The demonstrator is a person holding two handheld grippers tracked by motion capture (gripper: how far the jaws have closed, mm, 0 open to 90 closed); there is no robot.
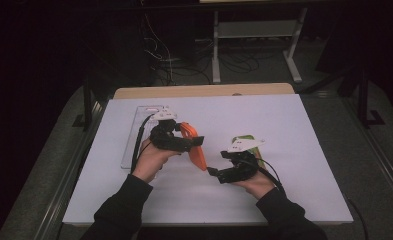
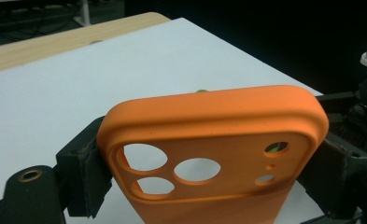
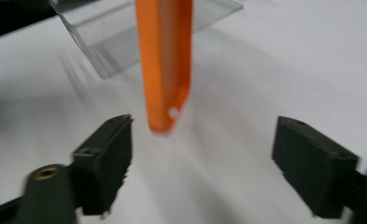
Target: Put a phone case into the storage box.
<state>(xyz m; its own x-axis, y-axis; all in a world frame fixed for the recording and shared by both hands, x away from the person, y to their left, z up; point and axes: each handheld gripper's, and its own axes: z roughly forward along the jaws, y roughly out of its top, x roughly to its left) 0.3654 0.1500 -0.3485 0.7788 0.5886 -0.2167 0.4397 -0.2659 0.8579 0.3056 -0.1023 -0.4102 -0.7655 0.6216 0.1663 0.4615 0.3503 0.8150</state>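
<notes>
An orange phone case (image 1: 198,150) hangs over the white mat, held up at a slant. My left gripper (image 1: 195,142) is shut on the orange phone case. In the left gripper view the case (image 2: 209,121) stands between the two black pads (image 2: 85,179), which press on its sides near the camera holes. My right gripper (image 1: 213,171) is just right of the case's lower end. Its jaws (image 3: 202,163) stand wide open with nothing between them. The case's lower corner (image 3: 165,70) hangs a little beyond them, blurred.
A clear plastic tray (image 1: 133,137) lies on the left part of the white mat (image 1: 284,125); the right gripper view has it (image 3: 111,37) behind the case. A green object (image 1: 245,137) lies under the right gripper's plate. The wooden table edge (image 1: 204,91) runs along the back.
</notes>
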